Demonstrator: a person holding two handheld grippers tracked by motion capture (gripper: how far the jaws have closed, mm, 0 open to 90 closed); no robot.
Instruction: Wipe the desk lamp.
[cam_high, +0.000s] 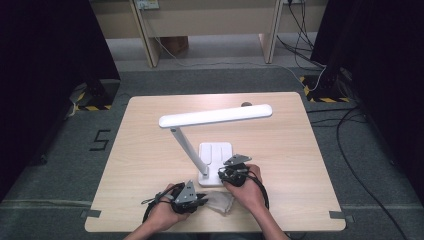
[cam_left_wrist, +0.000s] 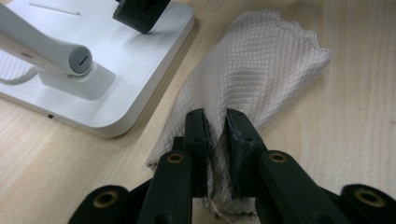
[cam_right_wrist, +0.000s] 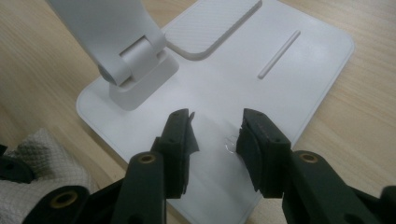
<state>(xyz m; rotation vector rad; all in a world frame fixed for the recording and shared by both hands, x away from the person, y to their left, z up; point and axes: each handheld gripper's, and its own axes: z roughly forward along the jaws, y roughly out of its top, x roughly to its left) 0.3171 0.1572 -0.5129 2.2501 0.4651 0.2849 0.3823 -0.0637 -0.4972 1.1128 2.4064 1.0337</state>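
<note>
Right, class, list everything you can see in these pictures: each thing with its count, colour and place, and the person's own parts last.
Table: one, light wood, centre of the high view.
Desk lamp: one, white, mid-table, flat base near the person, long head above.
Cloth: one, off-white waffle weave, on the table beside the lamp base.
Desks: pale wood, beyond the table.
Cables: several, black, on the grey floor at right.
Left gripper: one, black, jaws pinching the cloth's near edge.
Right gripper: one, black, jaws apart over the lamp base.
Hands: two, each holding a gripper.
</note>
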